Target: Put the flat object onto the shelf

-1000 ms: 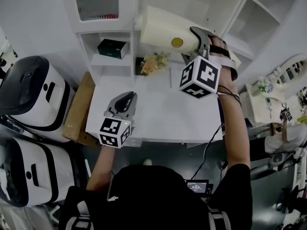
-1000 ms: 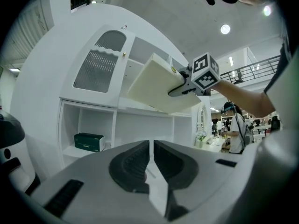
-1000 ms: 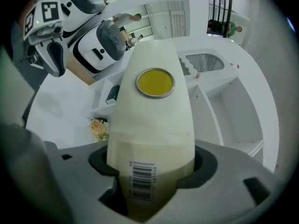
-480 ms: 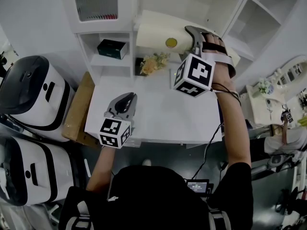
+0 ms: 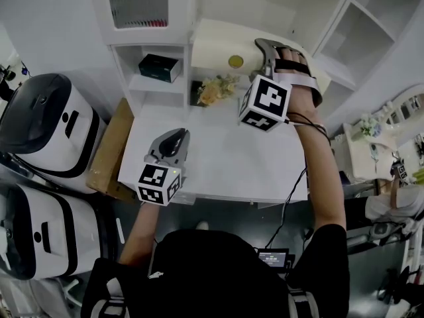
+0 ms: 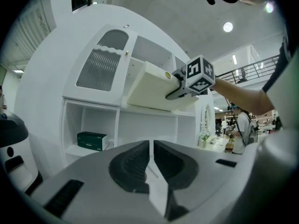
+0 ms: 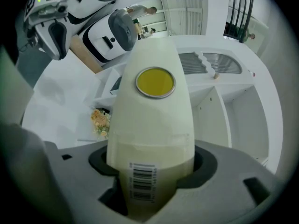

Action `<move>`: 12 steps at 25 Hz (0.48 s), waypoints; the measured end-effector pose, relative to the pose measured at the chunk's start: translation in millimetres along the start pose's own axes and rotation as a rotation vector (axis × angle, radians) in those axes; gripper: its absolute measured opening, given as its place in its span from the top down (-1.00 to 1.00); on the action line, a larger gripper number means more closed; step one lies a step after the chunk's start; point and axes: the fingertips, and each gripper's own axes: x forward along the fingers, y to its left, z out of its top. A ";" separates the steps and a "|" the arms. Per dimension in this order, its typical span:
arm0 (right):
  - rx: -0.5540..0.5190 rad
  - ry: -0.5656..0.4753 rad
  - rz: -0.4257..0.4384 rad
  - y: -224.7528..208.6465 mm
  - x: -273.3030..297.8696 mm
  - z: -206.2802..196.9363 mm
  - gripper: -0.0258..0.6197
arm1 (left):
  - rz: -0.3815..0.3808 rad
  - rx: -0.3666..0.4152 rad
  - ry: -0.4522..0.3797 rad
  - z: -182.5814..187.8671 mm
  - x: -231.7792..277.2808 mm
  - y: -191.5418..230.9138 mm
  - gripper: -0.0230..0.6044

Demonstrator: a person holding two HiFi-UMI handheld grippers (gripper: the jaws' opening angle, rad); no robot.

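**Head view, upper centre.** The flat object (image 5: 215, 48), a cream slab bearing a round yellow disc, is clamped at its near end by the right gripper (image 5: 264, 50). It extends from the jaws toward the upper left, tilted, with its far end at the opening of the white shelf (image 6: 100, 102). In the right gripper view the slab (image 7: 152, 125) fills the gap between the pads, barcode end nearest. The left gripper (image 5: 173, 141) hovers over the table (image 5: 225, 167) at lower left, jaws closed together and empty, well apart from the slab.

Overhead plus gripper views; common shelf (image 5: 143, 83)
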 end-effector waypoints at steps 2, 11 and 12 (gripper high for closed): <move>-0.009 0.002 -0.002 1.1 5.5 0.4 -0.03 | 0.004 -0.002 0.003 -1.2 0.8 1.8 0.84; -0.009 -0.005 -0.019 10.1 26.2 0.8 -0.04 | 0.013 -0.004 0.007 -3.2 6.2 7.9 0.84; -0.009 -0.005 -0.020 10.5 28.0 0.6 -0.05 | 0.014 -0.004 0.007 -3.1 6.8 8.4 0.84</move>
